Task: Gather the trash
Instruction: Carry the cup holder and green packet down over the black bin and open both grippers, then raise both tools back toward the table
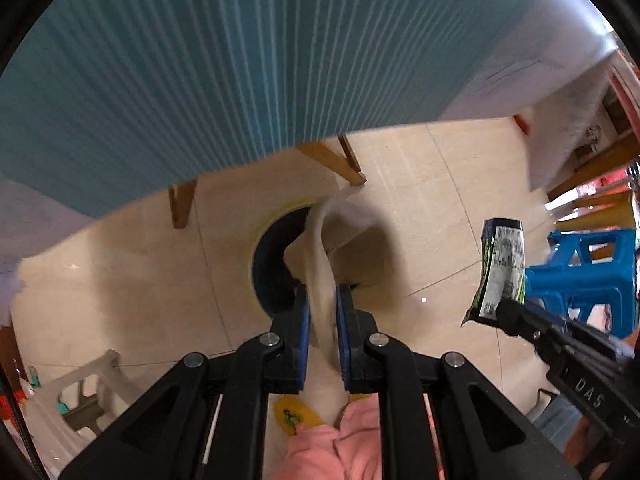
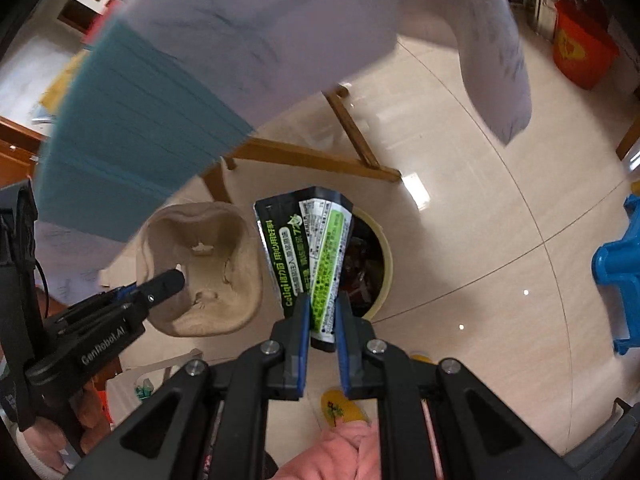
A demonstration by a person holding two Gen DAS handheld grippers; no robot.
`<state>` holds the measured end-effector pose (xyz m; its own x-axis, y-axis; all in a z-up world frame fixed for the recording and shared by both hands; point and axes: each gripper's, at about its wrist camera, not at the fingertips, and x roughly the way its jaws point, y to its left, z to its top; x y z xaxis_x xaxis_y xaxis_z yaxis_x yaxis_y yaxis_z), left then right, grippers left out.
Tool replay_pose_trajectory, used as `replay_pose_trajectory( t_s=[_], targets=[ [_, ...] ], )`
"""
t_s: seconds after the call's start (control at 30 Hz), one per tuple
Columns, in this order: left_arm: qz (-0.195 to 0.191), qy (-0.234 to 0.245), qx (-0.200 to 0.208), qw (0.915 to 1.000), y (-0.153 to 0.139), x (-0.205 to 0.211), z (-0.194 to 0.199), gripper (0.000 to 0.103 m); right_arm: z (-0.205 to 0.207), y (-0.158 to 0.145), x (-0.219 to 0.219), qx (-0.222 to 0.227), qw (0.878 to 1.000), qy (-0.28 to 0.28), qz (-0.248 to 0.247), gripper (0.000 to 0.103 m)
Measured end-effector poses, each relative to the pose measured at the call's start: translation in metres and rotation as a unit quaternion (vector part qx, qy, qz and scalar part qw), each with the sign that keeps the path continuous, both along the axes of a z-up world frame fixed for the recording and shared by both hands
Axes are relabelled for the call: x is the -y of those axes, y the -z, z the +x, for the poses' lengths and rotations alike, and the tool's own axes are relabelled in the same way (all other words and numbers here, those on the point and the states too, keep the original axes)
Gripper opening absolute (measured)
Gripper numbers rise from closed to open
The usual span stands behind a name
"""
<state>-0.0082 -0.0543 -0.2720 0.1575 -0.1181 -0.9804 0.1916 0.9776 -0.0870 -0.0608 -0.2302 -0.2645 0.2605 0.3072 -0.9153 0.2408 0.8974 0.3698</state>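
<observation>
My left gripper point(image 1: 323, 300) is shut on a beige pulp cup tray point(image 1: 320, 240), seen edge-on and hanging over a round yellow-rimmed trash bin point(image 1: 272, 264) on the floor. From the right wrist the same tray point(image 2: 204, 268) shows its hollows, with the left gripper point(image 2: 176, 278) on its edge. My right gripper point(image 2: 323, 308) is shut on a black, green and white snack wrapper point(image 2: 316, 248) just above the bin point(image 2: 384, 264), whose dark inside holds other trash. In the left wrist view the wrapper point(image 1: 502, 268) hangs at the right in the right gripper point(image 1: 504, 308).
A table with a teal and white cloth point(image 1: 240, 60) and wooden legs point(image 1: 340, 160) stands right behind the bin. A blue plastic stool point(image 1: 584, 276) is on the right, a white stool point(image 1: 84, 392) at lower left, a red bucket point(image 2: 580, 48) far right. Pink trouser legs point(image 1: 340, 440) and yellow slippers point(image 2: 344, 408) are below.
</observation>
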Motion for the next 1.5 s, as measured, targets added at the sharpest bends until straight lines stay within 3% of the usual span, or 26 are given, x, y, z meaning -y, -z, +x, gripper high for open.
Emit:
replay_pose_trajectory(
  t_s=[0.27,0.4,0.47,0.53,0.8,0.93,1.03,1.1,1.37,1.5],
  targets=[
    [0.010,0.006,0.000,0.9999,0.069,0.016,0.002,0.012,0.014,0.064,0.000,-0.001,1.000,-0.002,-0.012,0.012],
    [0.014,-0.008,0.003,0.9999,0.079,0.007,0.002,0.028,0.019,0.081,-0.004,-0.001,1.000,-0.010,-0.016,0.012],
    [0.019,-0.017,0.005,0.9997,0.079,-0.003,0.001,0.042,0.022,0.086,-0.008,0.001,1.000,-0.019,-0.017,0.012],
    [0.029,-0.033,0.016,0.9989,0.077,-0.015,-0.005,0.059,0.024,0.088,-0.019,0.001,0.999,-0.033,-0.020,0.012],
    [0.062,-0.106,0.024,0.9922,0.067,-0.081,-0.011,0.073,0.037,0.094,-0.061,0.002,0.996,-0.083,-0.027,0.014],
    [0.067,-0.137,0.030,0.9878,0.056,-0.106,-0.016,0.095,0.045,0.095,-0.082,0.002,0.994,-0.101,-0.037,0.016],
    [0.062,-0.150,0.030,0.9863,0.048,-0.115,-0.020,0.098,0.051,0.095,-0.089,0.004,0.993,-0.112,-0.037,0.032],
    [0.059,-0.158,0.028,0.9853,0.044,-0.117,-0.022,0.099,0.051,0.090,-0.092,0.013,0.992,-0.117,-0.043,0.054],
    [0.041,-0.181,0.035,0.9821,0.008,-0.123,-0.026,0.099,0.047,0.054,-0.091,0.024,0.993,-0.101,-0.057,0.057],
    [0.032,-0.188,0.041,0.9807,-0.029,-0.131,-0.028,0.099,0.042,0.022,-0.090,0.025,0.994,-0.093,-0.057,0.057]
  ],
)
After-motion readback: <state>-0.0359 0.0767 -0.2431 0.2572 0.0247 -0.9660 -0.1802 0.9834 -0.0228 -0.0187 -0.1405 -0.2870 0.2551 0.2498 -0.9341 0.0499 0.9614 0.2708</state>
